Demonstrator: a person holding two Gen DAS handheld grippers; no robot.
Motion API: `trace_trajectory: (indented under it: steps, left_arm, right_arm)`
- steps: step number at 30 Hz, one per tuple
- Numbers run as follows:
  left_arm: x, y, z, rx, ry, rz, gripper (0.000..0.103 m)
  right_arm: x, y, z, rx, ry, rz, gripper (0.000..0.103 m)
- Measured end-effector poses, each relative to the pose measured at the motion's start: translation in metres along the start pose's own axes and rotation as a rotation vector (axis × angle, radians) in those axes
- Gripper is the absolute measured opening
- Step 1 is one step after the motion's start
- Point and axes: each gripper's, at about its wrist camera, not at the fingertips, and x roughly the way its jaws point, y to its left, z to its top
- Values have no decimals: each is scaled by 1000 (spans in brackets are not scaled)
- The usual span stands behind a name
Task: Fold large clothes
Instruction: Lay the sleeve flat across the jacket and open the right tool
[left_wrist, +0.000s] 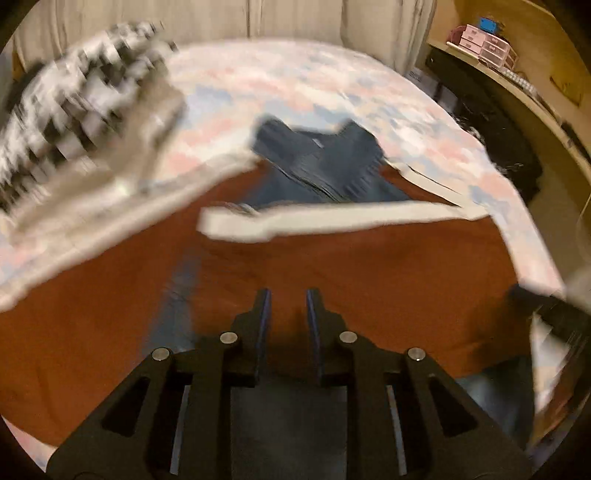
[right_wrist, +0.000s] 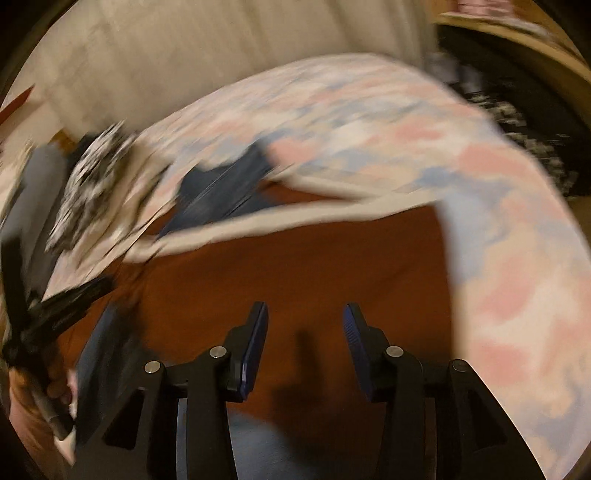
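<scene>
- Across the bed (left_wrist: 332, 74) lies the rust-brown garment (left_wrist: 332, 266) — spread, fold not begun.
- Left tongs (left_wrist: 287, 295) narrow, right tongs (right_wrist: 305, 314) wide — both empty above it.
- Next, probably: grip an edge.

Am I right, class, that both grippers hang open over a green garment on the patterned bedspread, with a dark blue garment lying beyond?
Not quite: the garment under the left gripper and right gripper is rust-brown, not green, as both wrist views show. The rest stands.
</scene>
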Motion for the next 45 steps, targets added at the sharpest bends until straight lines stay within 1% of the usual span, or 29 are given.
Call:
trace_trajectory:
  steps: [1,3,4,6,7,9,10,11,12,13,15,16,18,20,22,24,26,28,29,32,33,36,38,40,42,45]
  left_arm:
    - [5,-8,-4,-5,5,-10,17]
    - [20,-23,-14,-10,22,6,17]
    - [30,-26,-19,-15,38,17,17]
    - [49,-26,-32,-31,76,45,17]
    - [52,-26,-35,-29,65,41,17]
    - [50,-25,-40,-22,38,29,17]
    - [50,-24,-39,-26,39,24,17]
    - [50,-21,-40,-36,40,14,17]
    - [49,-19,-41,-50,40,0,17]
    - [50,-17,-41,-61,39,-10,17]
    - [49,-14,-42,-75,35,-22,17]
    - [48,-14,-43,-78,33,-21,17]
    - [47,-13,-41,-81,34,-12,17]
    - [45,-12,-39,-84,40,0,17]
    - [40,-16,-40,-79,44,21,17]
    - [33,-18,-42,-73,38,33,17]
    - [23,-20,-45,-68,30,42,18]
    - [13,-22,-48,-56,25,54,20]
    - [7,-22,-50,-50,21,57,22]
    - [-15,-24,-55,-31,-3,70,30]
    - [-26,-25,-58,-25,-20,71,31]
    - [-49,-24,-64,-20,-55,71,34]
    - [-64,-24,-68,-23,-73,74,35]
    - [-75,-23,-72,-31,-84,82,35]
    - [-89,-20,-76,-42,-91,89,36]
    - [-110,-12,-85,-61,-104,91,36]
  right_arm:
    - [7,14,-8,-25,18,20,43]
    - [21,35,-23,-52,51,20,43]
    - [30,41,-31,-49,75,18,43]
    - [40,40,-43,-34,110,1,42]
    - [42,35,-50,-21,120,-18,38]
    - [34,18,-56,5,96,-24,31]
    - [23,3,-57,35,76,-52,31]
    - [15,-9,-60,56,54,-120,31]
    - [14,-22,-59,70,38,-163,30]
    - [5,-36,-60,104,16,-197,25]
    - [-2,-58,-64,175,15,-152,15]
    - [-7,-66,-66,211,17,-132,13]
    - [-10,-66,-67,229,10,-142,13]
    - [-16,-63,-66,215,5,-183,13]
    - [-23,-60,-64,214,6,-193,17]
    - [-20,-62,-64,237,5,-173,17]
    - [-26,-60,-67,267,3,-150,18]
    - [-33,-68,-68,293,0,-122,19]
    - [-33,-72,-68,299,-2,-113,19]
    - [-48,-69,-72,312,-21,-99,20]
    - [-55,-67,-73,312,-36,-90,21]
    - [-80,-59,-79,309,-121,-55,22]
    - [-91,-56,-82,320,-186,5,23]
    - [-95,-46,-82,317,-220,17,24]
    - [-93,-36,-82,317,-210,42,24]
    - [-96,-15,-88,309,-183,109,24]
